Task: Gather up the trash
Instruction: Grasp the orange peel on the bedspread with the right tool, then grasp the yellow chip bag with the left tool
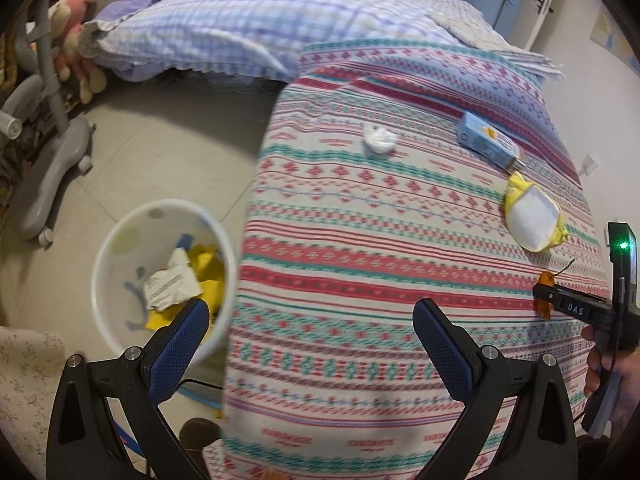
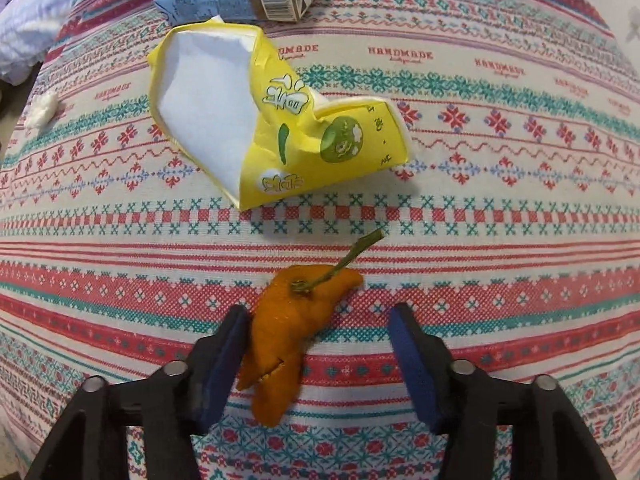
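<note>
White bin stands on the floor beside the bed, holding yellow wrappers and crumpled paper; left gripper hangs above, jaws wide, empty; right gripper has jaws open around an orange peel, left pad touching; yellow carton, blue box and tissue lie on the bed.

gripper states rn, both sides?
Left gripper: open, holding nothing, over the bed edge by the white bin.
Right gripper: open, straddling the orange peel; left finger touching it, not yet clamped.
</note>
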